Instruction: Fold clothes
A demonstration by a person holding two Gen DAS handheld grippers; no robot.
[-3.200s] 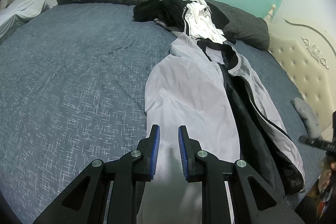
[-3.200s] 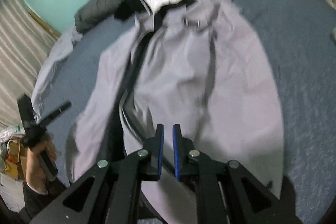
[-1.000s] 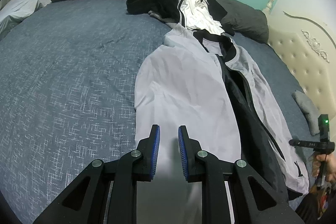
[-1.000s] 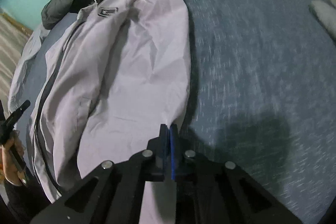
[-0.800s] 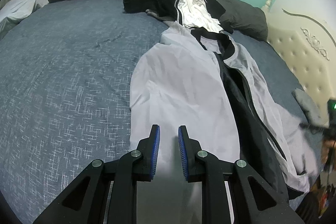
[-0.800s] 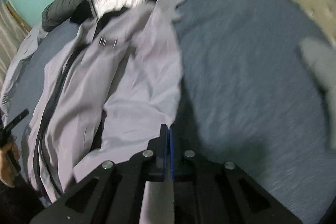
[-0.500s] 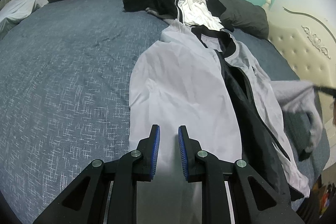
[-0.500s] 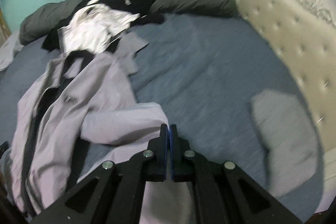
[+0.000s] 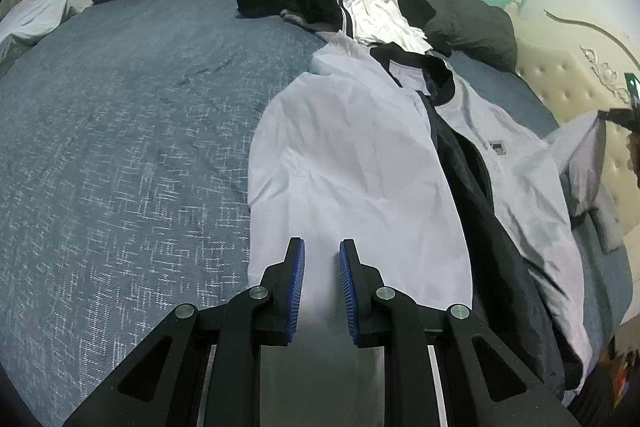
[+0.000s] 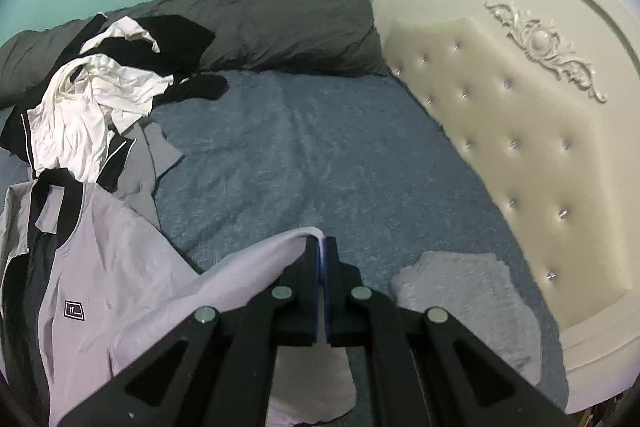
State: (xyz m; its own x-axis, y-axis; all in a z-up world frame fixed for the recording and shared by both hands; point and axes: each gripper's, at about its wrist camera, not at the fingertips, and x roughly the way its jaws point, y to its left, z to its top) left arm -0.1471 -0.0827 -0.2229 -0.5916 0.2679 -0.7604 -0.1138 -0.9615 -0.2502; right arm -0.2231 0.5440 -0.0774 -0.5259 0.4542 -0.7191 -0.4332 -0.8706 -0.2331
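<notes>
Sleeve (image 10: 256, 263) now lifted off jacket (image 9: 360, 163) by clenched right tongs (image 10: 322, 247), left tongs (image 9: 322, 267) parted, clothes pile (image 10: 92, 115) beyond.

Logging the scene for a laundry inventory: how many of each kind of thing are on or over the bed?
Tongs: 2 (left tongs, right tongs)
Light grey jacket: 1
Heap of black and white clothes: 1
Small grey cloth: 1
Dark grey duvet: 1
Total: 6

Jacket (image 9: 360, 163) lies on bed (image 9: 120, 131), clothes pile (image 9: 352, 3) behind it.
</notes>
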